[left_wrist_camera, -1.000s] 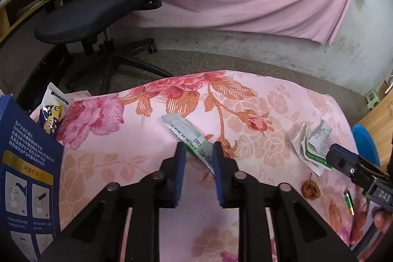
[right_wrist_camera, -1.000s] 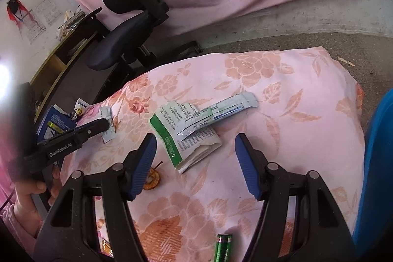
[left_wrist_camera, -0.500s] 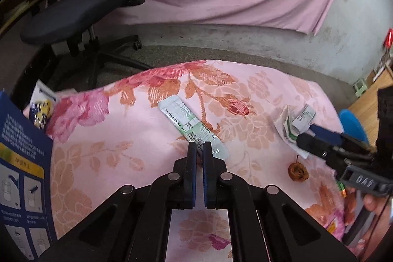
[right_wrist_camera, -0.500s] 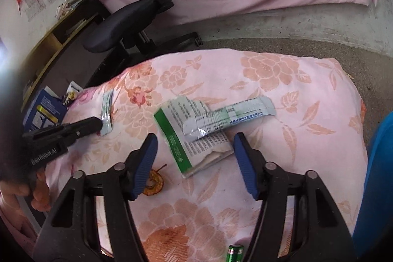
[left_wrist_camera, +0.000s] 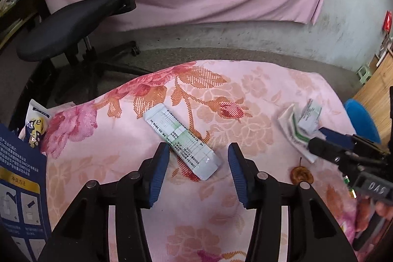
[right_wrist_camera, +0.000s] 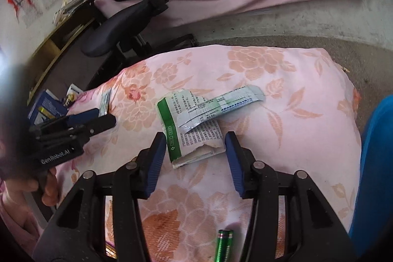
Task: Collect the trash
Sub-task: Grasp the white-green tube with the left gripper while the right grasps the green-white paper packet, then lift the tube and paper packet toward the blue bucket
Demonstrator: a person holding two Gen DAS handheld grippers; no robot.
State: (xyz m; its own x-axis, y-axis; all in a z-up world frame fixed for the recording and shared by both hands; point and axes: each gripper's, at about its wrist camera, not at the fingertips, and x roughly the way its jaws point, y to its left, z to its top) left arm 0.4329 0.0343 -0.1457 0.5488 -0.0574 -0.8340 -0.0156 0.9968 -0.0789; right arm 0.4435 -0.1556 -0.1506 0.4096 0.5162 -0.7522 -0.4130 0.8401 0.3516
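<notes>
A long white-and-green sachet (left_wrist_camera: 181, 141) lies slantwise on the pink floral cloth (left_wrist_camera: 137, 163). Its near end sits between the fingers of my open left gripper (left_wrist_camera: 199, 161), with neither pad touching it. In the right wrist view, a folded white-and-green paper packet (right_wrist_camera: 191, 139) lies between the fingers of my open right gripper (right_wrist_camera: 195, 151). A second sachet (right_wrist_camera: 221, 104) rests across the packet's top. The left wrist view also shows this packet (left_wrist_camera: 294, 134) with the right gripper (left_wrist_camera: 319, 139) at it. A hand (right_wrist_camera: 49, 188) holds the left gripper (right_wrist_camera: 103, 118) at the left.
A brown dried scrap (left_wrist_camera: 301, 174) and a green battery (right_wrist_camera: 223, 247) lie on the cloth. A blue printed box (left_wrist_camera: 19, 188) and a small yellow-white packet (left_wrist_camera: 35, 122) sit at the left edge. A black office chair (left_wrist_camera: 73, 23) stands behind, and a blue stool (right_wrist_camera: 378, 163) to the right.
My left gripper shut at the sachet's near end half a second ago and now stands wide open over it. The right gripper stayed open and moved closer over the folded packet.
</notes>
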